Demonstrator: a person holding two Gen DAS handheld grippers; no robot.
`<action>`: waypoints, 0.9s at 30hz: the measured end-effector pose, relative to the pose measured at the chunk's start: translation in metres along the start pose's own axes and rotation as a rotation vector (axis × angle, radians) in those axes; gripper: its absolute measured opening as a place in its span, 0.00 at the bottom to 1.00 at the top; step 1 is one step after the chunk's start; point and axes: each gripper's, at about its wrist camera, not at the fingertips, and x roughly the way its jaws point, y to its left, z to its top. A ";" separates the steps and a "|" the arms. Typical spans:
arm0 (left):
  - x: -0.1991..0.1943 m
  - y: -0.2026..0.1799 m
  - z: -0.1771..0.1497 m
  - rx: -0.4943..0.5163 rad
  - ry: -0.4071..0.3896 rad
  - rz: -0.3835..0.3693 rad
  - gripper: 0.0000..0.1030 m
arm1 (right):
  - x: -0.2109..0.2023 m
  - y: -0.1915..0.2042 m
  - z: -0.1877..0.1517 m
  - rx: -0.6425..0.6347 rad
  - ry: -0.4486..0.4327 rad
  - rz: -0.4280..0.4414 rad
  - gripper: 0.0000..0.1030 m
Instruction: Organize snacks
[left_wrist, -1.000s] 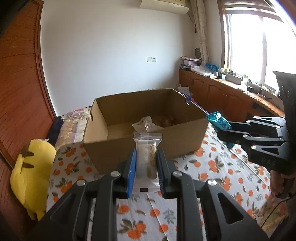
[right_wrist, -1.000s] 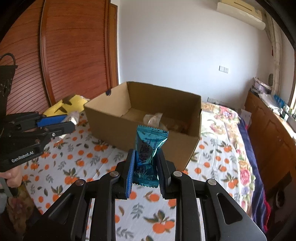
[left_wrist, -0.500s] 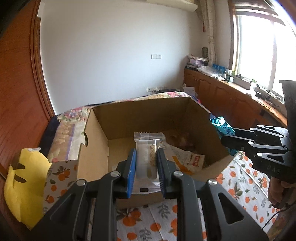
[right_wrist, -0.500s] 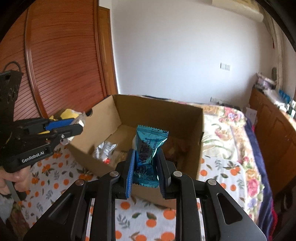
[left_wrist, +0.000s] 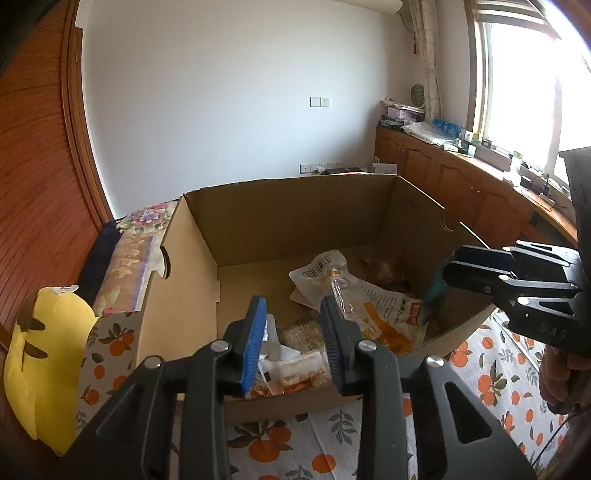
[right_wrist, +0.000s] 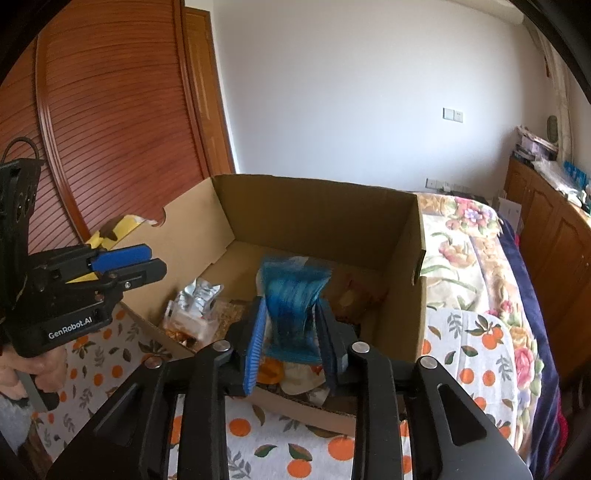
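A bed with an orange-print cloth (left_wrist: 495, 373) fills the lower part of both views, and on it stands an open cardboard box (left_wrist: 280, 218), the biggest thing in the scene. Left of the box, in the left wrist view, lies a yellow plush toy (left_wrist: 44, 354), touching the box's corner flap. On the floor of the box lie several snacks: a white and orange bag (left_wrist: 373, 306) toward the right side, a silver packet (right_wrist: 197, 295) nearer the left wall, and other small packets below the grippers that are too mixed to tell apart. The left gripper (left_wrist: 293, 339) hangs over the near edge of the box; its jaws have just been opening and stand apart with nothing pressed between them. A white wrapped snack (left_wrist: 295, 365) lies on the pile in the box, seen between its fingers but clear of them. The right gripper (right_wrist: 291, 341) is also over the near edge of the box, and its jaws have just been opening too. A teal packet (right_wrist: 291, 299) is between its fingers, blurred; the pads do not seem to press it, so it looks released above the snacks in the box.
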 end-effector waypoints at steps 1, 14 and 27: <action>-0.002 -0.001 -0.001 0.001 -0.001 0.000 0.30 | 0.000 0.000 0.001 -0.002 0.000 -0.004 0.38; -0.054 -0.017 -0.008 0.058 -0.034 0.035 0.32 | -0.046 0.015 -0.009 -0.014 -0.030 -0.029 0.47; -0.152 -0.036 -0.043 0.037 -0.106 0.076 0.40 | -0.156 0.043 -0.057 0.036 -0.101 -0.076 0.53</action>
